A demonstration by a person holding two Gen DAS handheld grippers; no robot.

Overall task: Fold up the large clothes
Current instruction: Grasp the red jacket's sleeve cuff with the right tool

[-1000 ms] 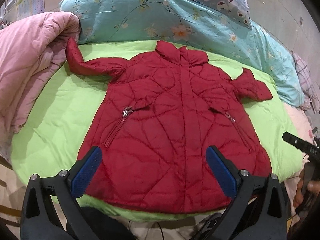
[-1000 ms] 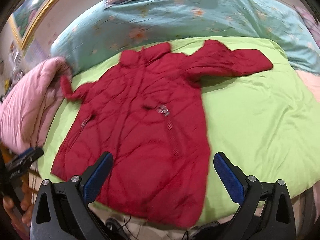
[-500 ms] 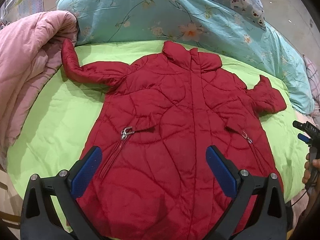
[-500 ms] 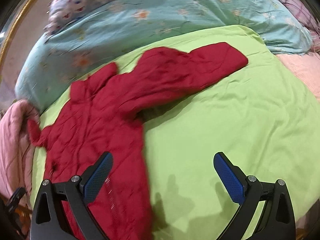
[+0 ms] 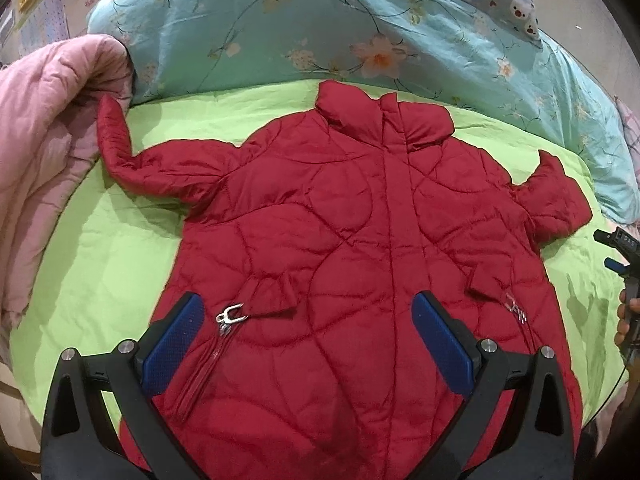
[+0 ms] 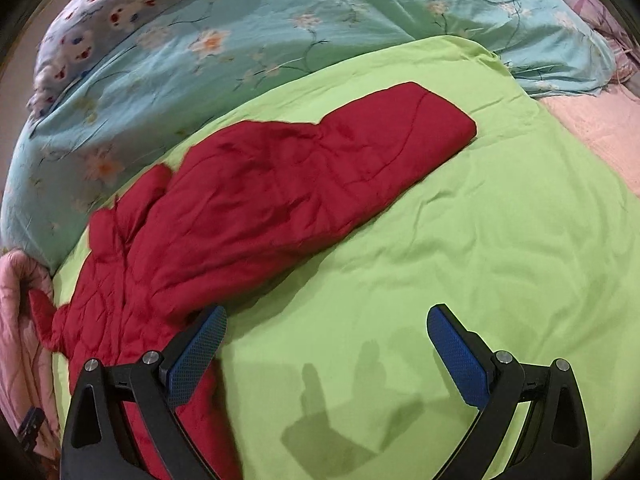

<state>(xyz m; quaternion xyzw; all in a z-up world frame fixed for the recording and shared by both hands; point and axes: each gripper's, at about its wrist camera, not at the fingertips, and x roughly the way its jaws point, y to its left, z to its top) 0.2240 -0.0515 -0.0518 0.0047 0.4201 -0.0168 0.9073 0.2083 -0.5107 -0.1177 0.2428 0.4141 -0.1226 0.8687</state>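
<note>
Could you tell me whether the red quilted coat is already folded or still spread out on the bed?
Spread out. The red quilted coat lies flat, front up, on the green sheet, both sleeves out sideways, no fold.

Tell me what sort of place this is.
Most likely a bedroom: the red jacket lies on a bed's green sheet, with a floral blue duvet and a pink quilt beside it.

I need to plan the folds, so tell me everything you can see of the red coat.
The red coat is quilted and puffy, lying flat, front up and closed, on the green sheet. Collar points to the blue floral quilt. One sleeve tip bends up against the pink blanket; the other stretches out. Two zipped pockets. Nothing grips it.
</note>
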